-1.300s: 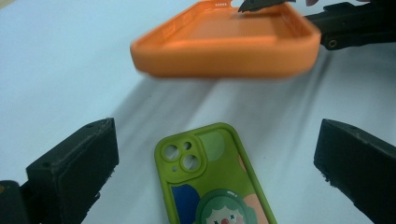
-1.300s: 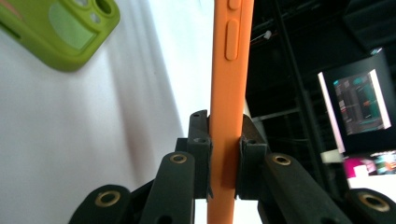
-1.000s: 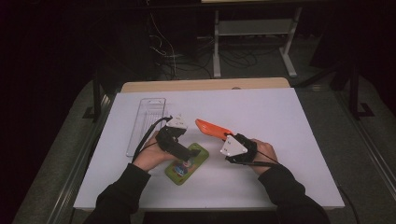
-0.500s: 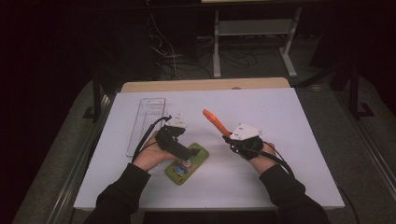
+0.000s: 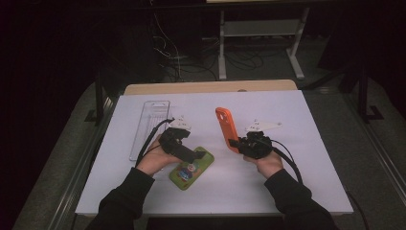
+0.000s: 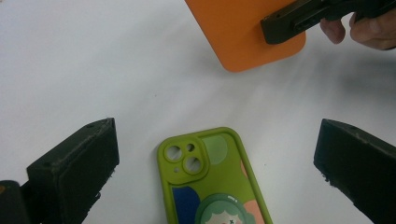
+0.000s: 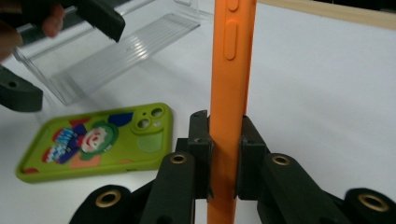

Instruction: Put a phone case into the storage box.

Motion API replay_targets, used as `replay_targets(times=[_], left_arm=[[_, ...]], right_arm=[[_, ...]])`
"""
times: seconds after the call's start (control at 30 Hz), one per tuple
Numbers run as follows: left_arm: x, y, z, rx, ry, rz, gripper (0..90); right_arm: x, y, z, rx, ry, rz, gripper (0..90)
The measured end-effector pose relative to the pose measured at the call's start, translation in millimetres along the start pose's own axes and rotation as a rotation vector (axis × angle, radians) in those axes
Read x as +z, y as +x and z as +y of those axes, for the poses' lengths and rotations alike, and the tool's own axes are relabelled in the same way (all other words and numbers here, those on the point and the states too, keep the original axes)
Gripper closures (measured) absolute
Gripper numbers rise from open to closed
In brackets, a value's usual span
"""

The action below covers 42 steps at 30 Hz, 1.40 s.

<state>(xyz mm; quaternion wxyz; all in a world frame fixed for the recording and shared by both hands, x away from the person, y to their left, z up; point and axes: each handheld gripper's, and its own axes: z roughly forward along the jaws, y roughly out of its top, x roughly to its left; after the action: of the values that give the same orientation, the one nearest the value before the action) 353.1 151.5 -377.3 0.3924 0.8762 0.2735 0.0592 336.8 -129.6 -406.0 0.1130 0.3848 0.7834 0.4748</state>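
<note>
Your right gripper [image 5: 235, 143] pinches the orange phone case [image 5: 226, 127] by its lower end, long axis upright above the table, while your left gripper [image 6: 210, 172], jaws spread, hovers directly over the green phone case [image 5: 191, 167] lying flat beside it.

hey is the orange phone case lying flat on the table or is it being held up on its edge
Held up on edge. The right hand-held gripper clamps the orange phone case between its jaws, narrow side with buttons facing the camera, while the green phone case lies flat on the table.
</note>
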Motion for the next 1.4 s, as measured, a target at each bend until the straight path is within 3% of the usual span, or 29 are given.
replay_targets(times=[0.03,0.07,0.17,0.23,0.4,0.77,0.9,1.17,1.4], left_arm=[[1.1,-0.9,0.1,-0.022,-0.022,0.003,0.0],[1.0,0.2,0.3,-0.012,-0.025,0.006,0.0],[0.6,0.2,2.2,-0.039,-0.052,-0.007,0.0],[0.2,0.8,3.4,-0.033,-0.061,-0.006,0.0],[1.2,1.4,11.1,-0.080,-0.118,-0.036,0.0],[9.8,5.7,31.8,-0.121,-0.203,-0.069,0.0],[14.5,6.3,38.9,-0.117,-0.234,-0.081,0.0],[25.3,2.5,48.8,-0.110,-0.235,-0.088,0.0],[35.0,0.3,56.5,-0.111,-0.271,-0.107,0.0]], right_arm=[[-0.3,-1.5,0.0,0.010,-0.006,0.004,78.3],[-0.5,-2.3,-0.2,0.025,-0.008,0.007,78.3],[-1.6,-2.7,-0.2,0.027,-0.009,0.004,78.3],[-1.7,-1.8,-0.2,0.022,-0.011,0.005,78.3],[-0.8,2.2,0.2,0.010,-0.014,0.012,78.3],[0.0,7.8,2.0,-0.005,-0.027,0.027,78.4],[0.4,9.6,2.7,-0.002,-0.033,0.032,78.4],[-0.6,12.6,4.4,-0.018,-0.051,0.050,78.4],[-0.3,16.7,5.2,-0.022,-0.054,0.067,78.4]])
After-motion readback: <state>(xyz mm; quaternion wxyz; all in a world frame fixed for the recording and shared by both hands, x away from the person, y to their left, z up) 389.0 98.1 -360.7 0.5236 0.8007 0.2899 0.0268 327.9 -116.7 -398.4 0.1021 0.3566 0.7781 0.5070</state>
